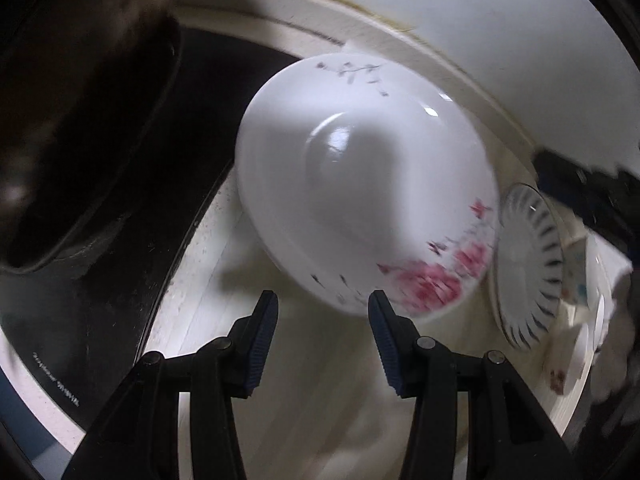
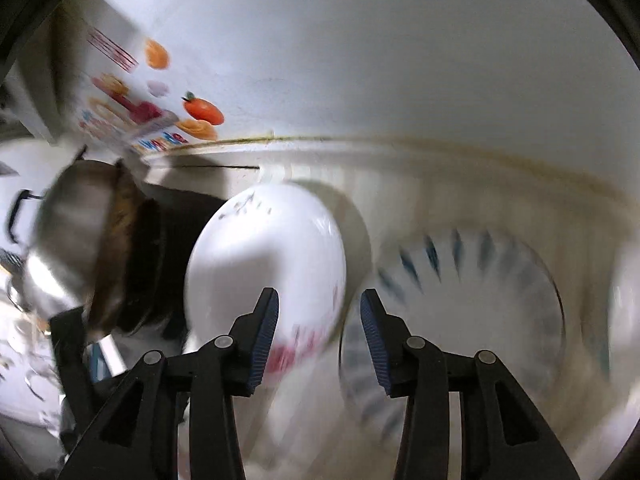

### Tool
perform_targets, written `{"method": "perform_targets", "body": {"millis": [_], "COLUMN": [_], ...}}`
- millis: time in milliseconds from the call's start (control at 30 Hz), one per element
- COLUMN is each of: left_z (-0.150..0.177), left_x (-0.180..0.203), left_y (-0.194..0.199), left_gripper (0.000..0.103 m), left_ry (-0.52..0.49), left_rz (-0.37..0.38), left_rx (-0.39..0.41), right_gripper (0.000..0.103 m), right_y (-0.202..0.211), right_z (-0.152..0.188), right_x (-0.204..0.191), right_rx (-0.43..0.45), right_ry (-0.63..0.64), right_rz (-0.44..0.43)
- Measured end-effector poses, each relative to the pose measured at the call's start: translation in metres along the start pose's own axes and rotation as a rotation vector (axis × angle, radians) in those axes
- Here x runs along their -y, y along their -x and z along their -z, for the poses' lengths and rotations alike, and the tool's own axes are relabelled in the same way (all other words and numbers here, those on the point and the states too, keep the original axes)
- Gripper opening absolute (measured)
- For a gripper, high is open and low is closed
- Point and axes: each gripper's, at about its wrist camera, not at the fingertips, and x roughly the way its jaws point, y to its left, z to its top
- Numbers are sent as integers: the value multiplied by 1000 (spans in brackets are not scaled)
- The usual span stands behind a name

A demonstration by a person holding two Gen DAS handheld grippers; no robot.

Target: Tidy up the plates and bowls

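A white plate with pink flowers (image 1: 360, 192) lies on the pale counter (image 1: 224, 340), just beyond my left gripper (image 1: 323, 308). That gripper is open, and its pads touch nothing. A white plate with blue rim strokes (image 1: 528, 264) lies right of the flowered one, and another pale dish (image 1: 580, 340) sits further right. The right wrist view is blurred. It shows the flowered plate (image 2: 268, 264) and the blue-stroked plate (image 2: 460, 300) side by side. My right gripper (image 2: 318, 308) hangs open above the gap between them and holds nothing.
A black cooktop (image 1: 168, 208) with a dark pan (image 1: 80, 120) fills the left. A steel pot (image 2: 72, 232) stands there too. A white wall (image 2: 400, 60) with fruit stickers (image 2: 200, 112) closes the back of the counter.
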Motion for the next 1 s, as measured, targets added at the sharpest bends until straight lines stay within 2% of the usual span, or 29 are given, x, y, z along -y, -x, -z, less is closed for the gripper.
{"method": "perform_targets", "body": {"millis": [133,267,333,400,433,633,900,1000], "left_z": [-5,-19,-22,-25,-25,-17,-2,5], "left_x": [0,1,1,0,-1,2,-8,-7], "left_y": [-16,-33,-35,-34,-35,-33,-20,-15], "left_gripper": [44,44,44,40,40,39,39,39], "left_ry": [12,29,36,37,40,2,16,7], "left_rz": [-5,0,5,10,9,-32,-12,-13], "left_rx": [-16,-25,-17,-4,-1,33,50,60], "right_gripper": [46,43,35,28,28,22,12,11], "right_y": [-45,-76,-87,-100,-106,-101,-70,-59], "right_z": [-35,-53,-58,-55,-55,-50,-21,-8], "right_x": [-1,-3,0,-3,-5,5,3,4], "right_rx": [-61,-98,-112,-132,-145,-89,-77,-76], "right_ry": [62,96,98,133,144,115,145,147], "right_rz": [14,24,25,29,44,-34,-53,-50]}}
